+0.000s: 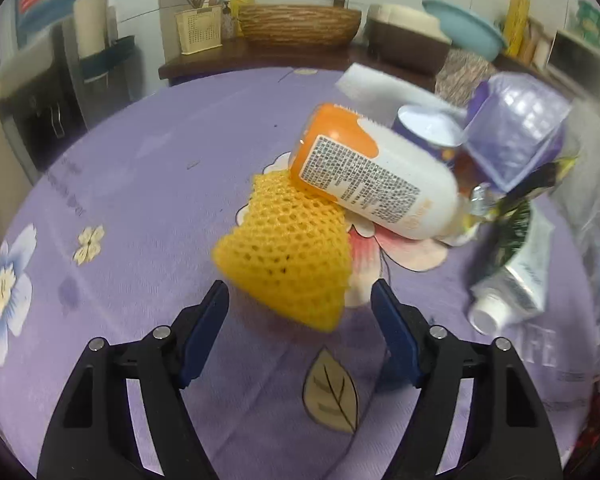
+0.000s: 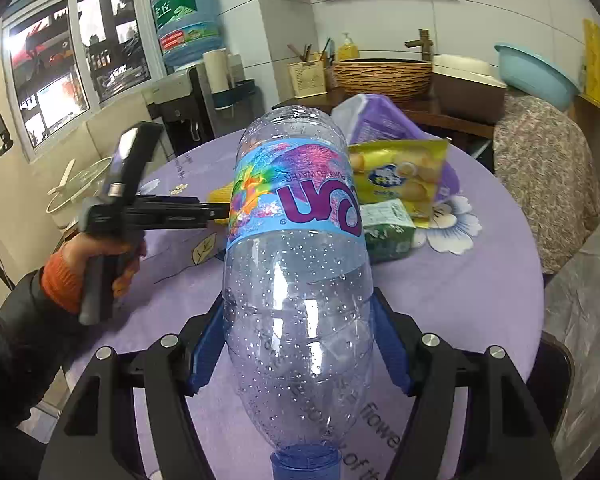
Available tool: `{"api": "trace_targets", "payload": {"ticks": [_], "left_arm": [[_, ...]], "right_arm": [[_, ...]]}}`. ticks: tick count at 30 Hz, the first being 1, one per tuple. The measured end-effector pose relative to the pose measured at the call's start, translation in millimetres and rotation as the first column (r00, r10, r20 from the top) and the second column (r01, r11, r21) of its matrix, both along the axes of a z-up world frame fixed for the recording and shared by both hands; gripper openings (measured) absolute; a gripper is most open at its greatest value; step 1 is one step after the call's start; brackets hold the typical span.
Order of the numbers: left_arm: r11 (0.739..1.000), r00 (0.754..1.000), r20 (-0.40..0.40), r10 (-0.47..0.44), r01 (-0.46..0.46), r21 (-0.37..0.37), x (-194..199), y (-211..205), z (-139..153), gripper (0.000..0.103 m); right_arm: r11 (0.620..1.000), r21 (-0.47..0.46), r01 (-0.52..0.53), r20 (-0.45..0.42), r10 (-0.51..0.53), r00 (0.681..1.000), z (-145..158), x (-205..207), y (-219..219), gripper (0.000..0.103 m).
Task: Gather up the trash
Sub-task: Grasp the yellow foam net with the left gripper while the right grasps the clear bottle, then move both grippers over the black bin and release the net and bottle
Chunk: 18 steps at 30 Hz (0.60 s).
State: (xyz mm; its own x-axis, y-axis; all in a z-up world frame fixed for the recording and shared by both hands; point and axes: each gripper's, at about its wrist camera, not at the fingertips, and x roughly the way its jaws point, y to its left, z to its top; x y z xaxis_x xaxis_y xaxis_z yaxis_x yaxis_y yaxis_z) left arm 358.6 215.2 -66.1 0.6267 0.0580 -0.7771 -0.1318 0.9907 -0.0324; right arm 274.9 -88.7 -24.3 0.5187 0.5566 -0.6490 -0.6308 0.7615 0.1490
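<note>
Kitchen table (image 1: pixel 148 168) under purple floral cloth; right claw (image 2: pixel 298 344) pinches bottle (image 2: pixel 296 240), left claw (image 1: pixel 300 304) spread.

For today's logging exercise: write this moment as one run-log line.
right gripper: shut on clear plastic bottle | left gripper: open, at yellow foam net | purple tablecloth

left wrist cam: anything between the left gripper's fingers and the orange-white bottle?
Yes: the yellow foam net lies between the left gripper and the orange-white bottle, touching the bottle.

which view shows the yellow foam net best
The left wrist view: the yellow foam net lies whole, just ahead of the left tool. In the right wrist view the clear bottle hides nearly all of it.
</note>
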Motion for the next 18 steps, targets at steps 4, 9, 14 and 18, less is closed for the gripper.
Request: {"api": "trace_targets", "payload": {"ticks": [4,9,14,18], "left_arm": [[0.999,1.000,-0.009,0.029,-0.029,0.028,10.8,-1.1,-8.6,0.055],[0.999,0.999,0.019,0.039,-0.039,-0.001,7.5,6.5,-5.6,0.024],[0.997,0.998,0.048,0.039,-0.035,-0.073,-11.9,11.3,2.1,0.018],[0.996,0.996,0.088,-0.019,0.027,-0.083,-53.2,-4.1,12.4,0.018]], "right_arm": [[0.997,0.041,0.064,-0.006,-0.063,0.998,-1.9,-2.8,-22.1,0.067],[0.985,0.074,0.154,-0.014,-0.153,0.988,-6.7,-6.1,-53.5,0.067],[0.971,0.092,0.222,-0.014,-0.222,0.975,-11.6,-11.0,-76.9,0.067],[0.948,0.120,0.294,0.007,-0.297,0.955,-13.3,-18.3,-100.1,0.067]]}}
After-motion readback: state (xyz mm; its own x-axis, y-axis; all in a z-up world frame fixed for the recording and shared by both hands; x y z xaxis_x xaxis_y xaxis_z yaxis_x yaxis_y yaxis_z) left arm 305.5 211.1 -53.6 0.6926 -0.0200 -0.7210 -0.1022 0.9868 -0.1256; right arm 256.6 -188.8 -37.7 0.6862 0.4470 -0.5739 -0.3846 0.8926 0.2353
